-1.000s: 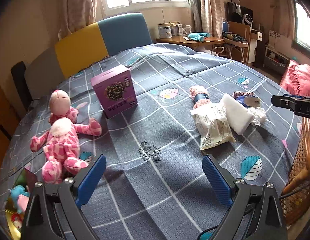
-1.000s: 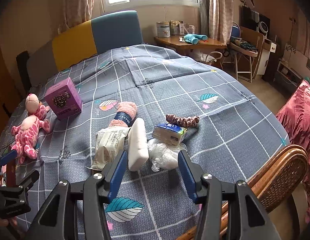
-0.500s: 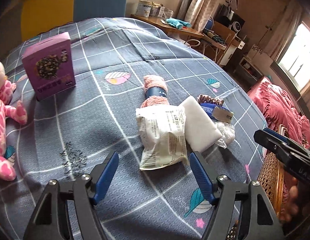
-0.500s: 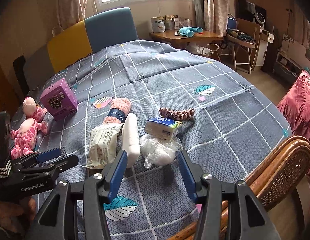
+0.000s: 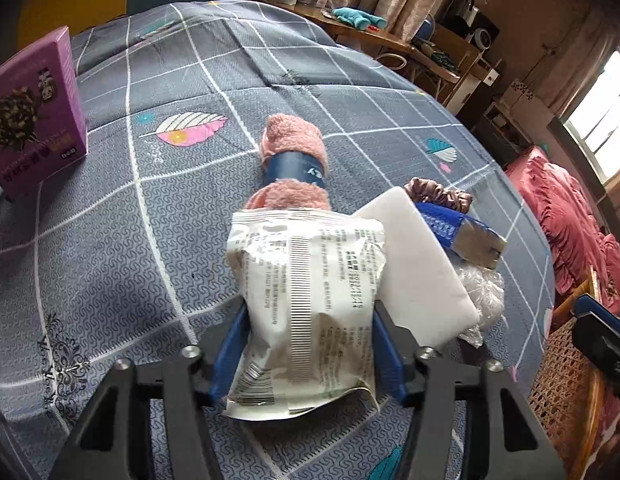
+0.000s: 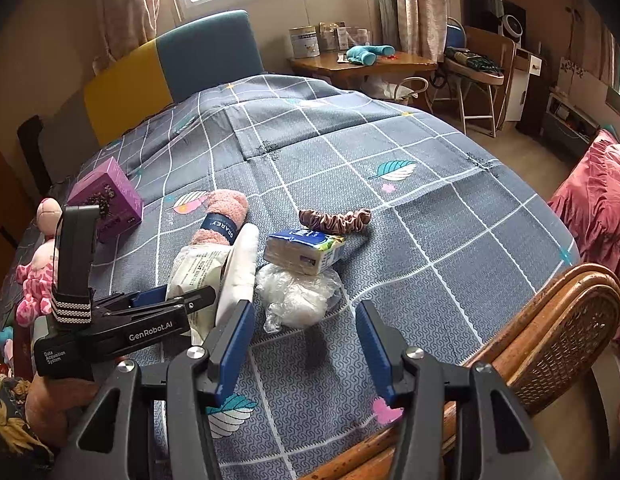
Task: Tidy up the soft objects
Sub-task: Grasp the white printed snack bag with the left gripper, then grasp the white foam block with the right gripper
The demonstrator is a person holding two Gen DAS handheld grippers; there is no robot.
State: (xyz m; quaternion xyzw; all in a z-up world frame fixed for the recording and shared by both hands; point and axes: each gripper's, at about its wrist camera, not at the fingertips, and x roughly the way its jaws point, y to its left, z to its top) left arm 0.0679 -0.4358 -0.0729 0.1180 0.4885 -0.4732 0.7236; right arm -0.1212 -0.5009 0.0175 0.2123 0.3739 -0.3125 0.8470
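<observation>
A white printed packet [image 5: 310,280] lies on the grey checked bedspread [image 5: 150,240]. My left gripper [image 5: 310,344] straddles its near end, jaws closing, with the blue pads [image 5: 234,344] against both its sides. Behind it lies a pink rolled towel [image 5: 294,140] with a blue band; a white foam pad [image 5: 417,264] leans on its right. My right gripper [image 6: 306,348] hovers open over the bedspread, nothing between its fingers, just short of a crumpled clear plastic bag [image 6: 298,296]. A tissue pack [image 6: 306,248] and a brown scrunchie [image 6: 333,220] lie beyond.
A purple box [image 6: 110,196] and a pink spotted plush toy [image 6: 38,272] sit at the left of the bed. A wicker chair back [image 6: 557,320] stands at the bed's near right edge. A wooden desk [image 6: 361,64] with tins is by the window.
My left gripper has swung right from the plush toy side, dropped onto the white packet and narrowed its jaws around it. The right gripper has barely moved and stays equally open.
</observation>
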